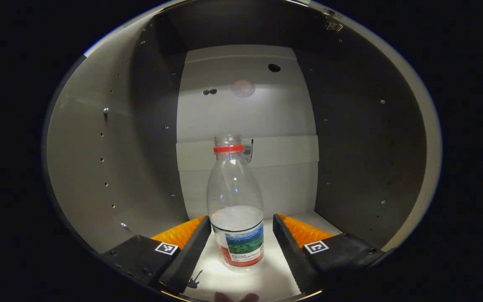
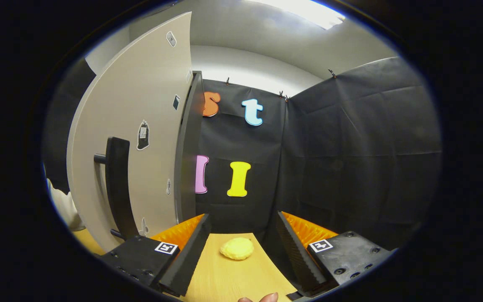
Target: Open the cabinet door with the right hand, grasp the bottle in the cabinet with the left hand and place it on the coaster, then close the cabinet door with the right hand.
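Clear plastic, a red collar at the neck and a printed label low down: that is the bottle [image 1: 236, 205], upright on the pale cabinet floor [image 1: 241, 281] between the spread fingers of our left tongs [image 1: 241, 245]; the fingers flank it without pressing, so we judge the grasp is not yet made. Our right tongs [image 2: 243, 251] are spread too and hold nothing; they hang over the yellow wooden bench [image 2: 233, 279], near its far edge, where a small yellow lump [image 2: 237, 248] lies. Beside them the cabinet door [image 2: 141, 126] stands swung wide, its dark bar handle [image 2: 118, 188] free; so we take the opening as done, and the lift, the setting down on the coaster and the closing as all still ahead. Inside, the cabinet walls [image 1: 111, 167] are grey with rows of small holes, the back panel [image 1: 245, 126] pale; beyond the bench hangs the black cloth wall [image 2: 350, 159] of the booth, under a pale ceiling.
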Tool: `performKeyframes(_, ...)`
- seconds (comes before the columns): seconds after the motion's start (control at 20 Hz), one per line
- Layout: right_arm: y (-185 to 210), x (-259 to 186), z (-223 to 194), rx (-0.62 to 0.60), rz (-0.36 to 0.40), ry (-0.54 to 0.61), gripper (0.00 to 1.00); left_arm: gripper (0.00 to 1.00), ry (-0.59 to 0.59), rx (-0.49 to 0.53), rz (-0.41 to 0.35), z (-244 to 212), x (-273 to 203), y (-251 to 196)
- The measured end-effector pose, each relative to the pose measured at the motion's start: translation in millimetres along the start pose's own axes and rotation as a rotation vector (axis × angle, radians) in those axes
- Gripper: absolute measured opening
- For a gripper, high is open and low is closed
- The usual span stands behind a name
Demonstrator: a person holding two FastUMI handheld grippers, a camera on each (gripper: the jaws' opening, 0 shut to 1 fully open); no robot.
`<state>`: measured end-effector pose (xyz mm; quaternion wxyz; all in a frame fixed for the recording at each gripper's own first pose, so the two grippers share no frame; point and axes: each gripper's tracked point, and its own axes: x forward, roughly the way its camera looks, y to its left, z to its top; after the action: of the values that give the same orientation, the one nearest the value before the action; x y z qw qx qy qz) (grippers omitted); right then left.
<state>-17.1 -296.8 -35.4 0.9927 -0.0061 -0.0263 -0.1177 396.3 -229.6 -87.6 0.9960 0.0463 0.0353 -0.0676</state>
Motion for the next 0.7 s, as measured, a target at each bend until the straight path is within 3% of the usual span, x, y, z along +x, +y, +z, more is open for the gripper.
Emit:
performKeyframes(0.1, -1, 1, 2, 0.003, -0.004, -0.009, 0.97, 0.94, 0.013, 0.016, 0.007, -6, 10, 4)
performKeyframes(0.2, -3, 2, -4, 0.007, -0.017, 0.013, 0.97, 0.78, 0.010, 0.015, 0.004, -3, 1, 3)
performKeyframes(0.25, -3, 1, -4, 0.012, -0.017, 0.015, 0.97, 0.77, 0.002, 0.013, 0.000, 0, -5, 4)
performKeyframes(0.7, 12, -9, 11, 0.076, -0.001, -0.003, 0.97, 0.76, -0.079, -0.007, -0.049, 37, -137, 40)
